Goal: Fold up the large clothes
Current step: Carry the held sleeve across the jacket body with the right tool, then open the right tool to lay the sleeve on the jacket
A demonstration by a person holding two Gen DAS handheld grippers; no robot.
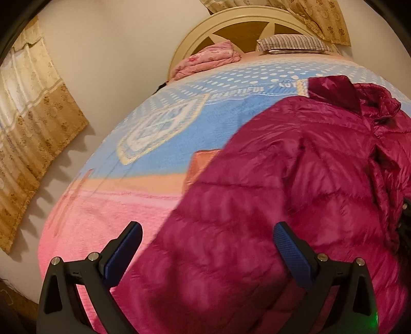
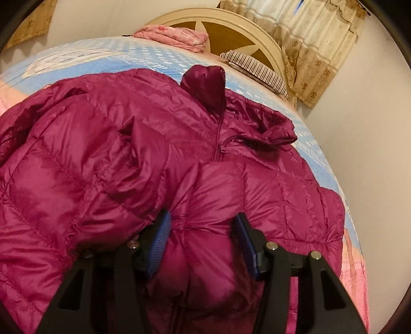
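A magenta quilted puffer jacket (image 2: 108, 159) lies spread on a bed (image 1: 164, 154). Its shell is shiny and stitched into horizontal padded channels. It lies front side up, with the zipper running up the middle to a darker collar flap (image 2: 205, 84) that stands up at the far end, and a crumpled hood (image 2: 269, 128) beside it. One sleeve (image 2: 218, 205) is drawn across the front of the body.

The bed carries a blanket (image 1: 159, 133) patterned in blue with white dots and a pale emblem at the far part, and pink at the near part. At the head of the bed stand a cream arched headboard (image 1: 231, 23), a folded pink quilt (image 1: 205, 59) and a striped pillow (image 1: 292, 43). Beige patterned curtains (image 1: 28, 123) hang along the wall.

Left gripper (image 1: 208, 246): the fingers stand wide apart, with nothing pressed between them. The jacket's near edge fills the space ahead of and beneath them; the left finger pad (image 1: 123, 254) is over the pink blanket just beside the jacket's edge, the right one over the padded fabric. Whether either pad touches the cloth cannot be told.

Right gripper (image 2: 203, 239): the fingers stand at a middling width, and a bulging fold of the sleeve sits between the two blue pads (image 2: 159, 244), which press against its sides. The rest of the jacket extends away from the fingers toward the headboard.
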